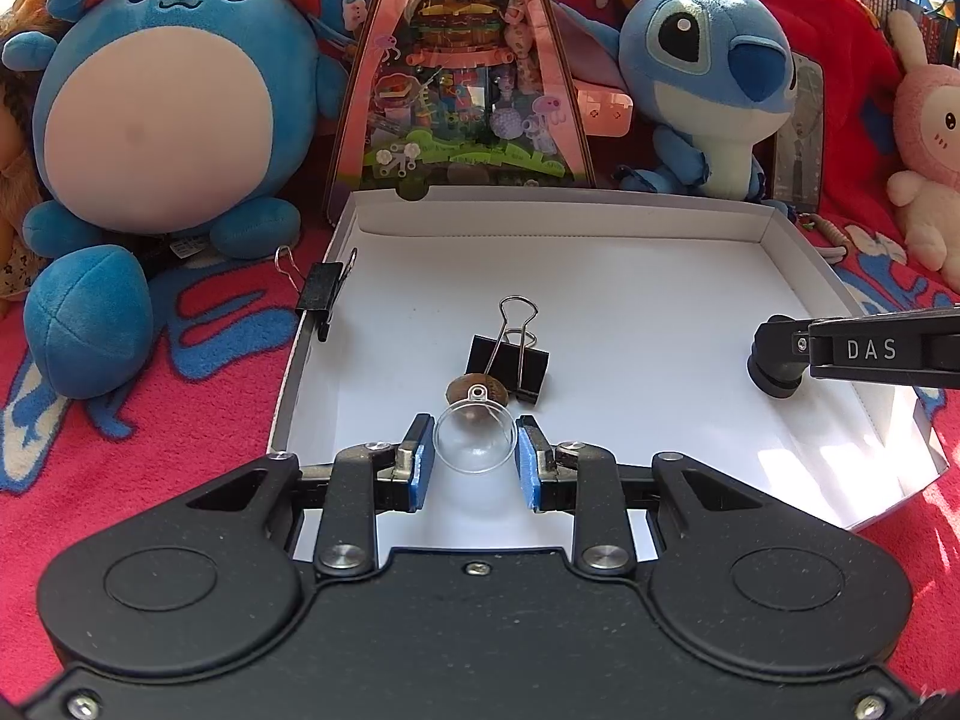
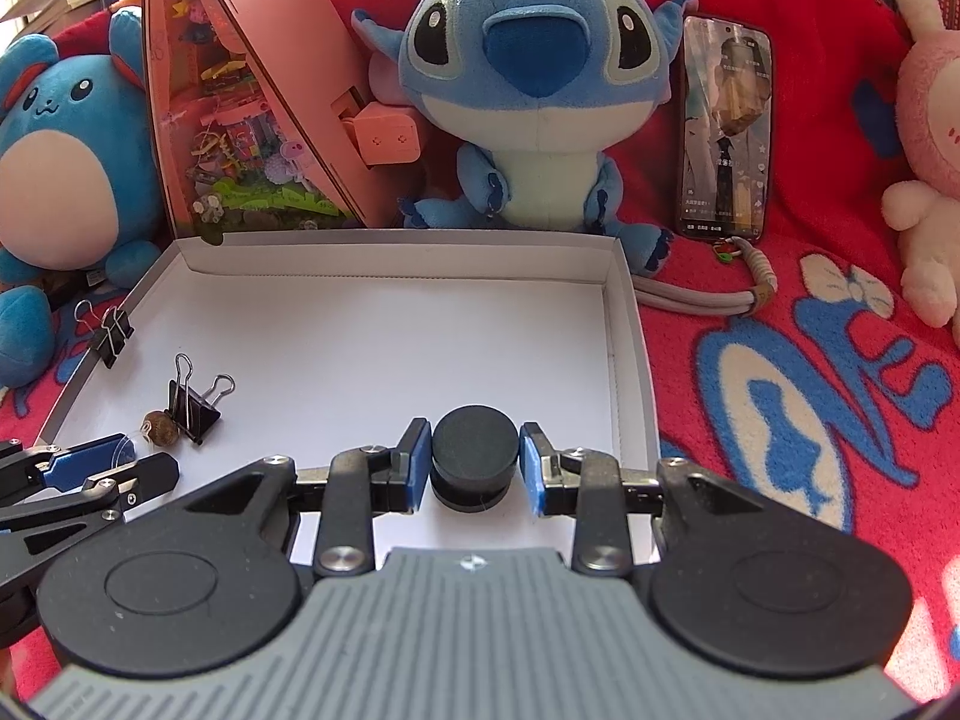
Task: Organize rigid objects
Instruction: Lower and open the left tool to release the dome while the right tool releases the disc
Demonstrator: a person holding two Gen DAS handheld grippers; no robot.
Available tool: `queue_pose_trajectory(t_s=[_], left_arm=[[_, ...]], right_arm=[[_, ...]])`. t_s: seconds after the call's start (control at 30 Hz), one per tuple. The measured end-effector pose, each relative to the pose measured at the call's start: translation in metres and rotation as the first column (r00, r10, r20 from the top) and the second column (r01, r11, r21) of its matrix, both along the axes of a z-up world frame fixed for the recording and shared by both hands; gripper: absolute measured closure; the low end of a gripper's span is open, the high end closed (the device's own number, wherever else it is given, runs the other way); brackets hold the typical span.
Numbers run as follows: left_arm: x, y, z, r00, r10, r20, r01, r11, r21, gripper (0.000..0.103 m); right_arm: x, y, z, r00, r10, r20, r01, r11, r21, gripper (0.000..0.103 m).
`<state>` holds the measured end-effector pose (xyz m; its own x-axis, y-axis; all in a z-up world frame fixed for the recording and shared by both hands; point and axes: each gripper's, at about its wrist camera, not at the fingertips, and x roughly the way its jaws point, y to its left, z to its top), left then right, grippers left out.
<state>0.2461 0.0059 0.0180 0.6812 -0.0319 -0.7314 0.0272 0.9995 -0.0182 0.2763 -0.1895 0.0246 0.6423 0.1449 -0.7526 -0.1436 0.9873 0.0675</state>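
Observation:
My left gripper (image 1: 474, 456) is shut on a clear round dome (image 1: 474, 441) with a small loop on top, low over the near part of the white box (image 1: 558, 204). Just beyond it lie a brown ball (image 1: 480, 390) and a black binder clip (image 1: 510, 360). A second binder clip (image 1: 321, 294) sits on the box's left wall. My right gripper (image 2: 474, 462) is shut on a black round knob (image 2: 474, 450) near the box's right wall (image 2: 630, 360). The left wrist view shows that knob (image 1: 774, 369) at the right. In the right wrist view the left gripper (image 2: 120, 459) is at the lower left.
Plush toys ring the box: a big blue one (image 1: 162, 108) at the left, a blue long-eared one (image 2: 540, 90) behind, a pink one (image 2: 930, 150) at the right. A pink triangular toy package (image 1: 462, 78) and a phone (image 2: 726, 126) lean at the back. A red patterned blanket (image 2: 810, 390) lies underneath.

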Motion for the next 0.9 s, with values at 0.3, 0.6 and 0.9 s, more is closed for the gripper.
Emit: queue_pose_trajectory(t_s=[0.3,0.6,0.9], left_arm=[[-0.0001,-0.0006,-0.0004,1.000,-0.002,0.004,0.002,1.000,0.008,0.075],[0.0000,0.0003,-0.0005,1.000,-0.001,0.005,0.001,1.000,0.004,0.075],[-0.0005,0.0000,-0.0005,1.000,-0.001,0.007,0.001,1.000,0.008,0.075]], right_arm=[[0.0026,0.0014,-0.0050,1.000,0.003,-0.017,-0.003,1.000,-0.001,0.060],[-0.0008,0.0010,-0.0049,1.000,0.005,-0.019,-0.005,1.000,0.005,0.063],[-0.0063,0.0006,-0.0054,1.000,0.014,-0.013,-0.014,1.000,-0.002,0.061]])
